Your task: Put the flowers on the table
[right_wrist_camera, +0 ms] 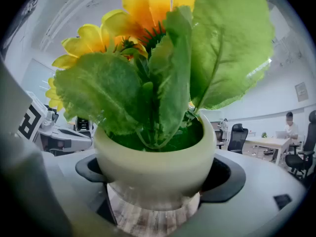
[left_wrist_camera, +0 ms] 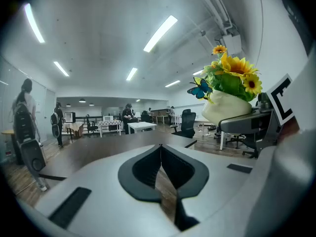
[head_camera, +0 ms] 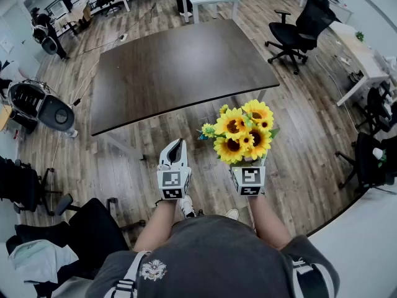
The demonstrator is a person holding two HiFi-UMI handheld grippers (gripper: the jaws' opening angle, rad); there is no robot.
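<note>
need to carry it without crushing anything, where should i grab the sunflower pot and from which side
Grip the cream round pot on its bowl, just under the rim, coming in level from the side. The yellow sunflowers and broad green leaves spread over the top, so above is blocked; the round wall offers two opposite faces. The right tool holds it so.

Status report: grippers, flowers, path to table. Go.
Left gripper shut, empty. Right gripper shut on flower pot, sunflowers upright, held over floor. Dark table ahead, top bare; nothing seen in the way.
</note>
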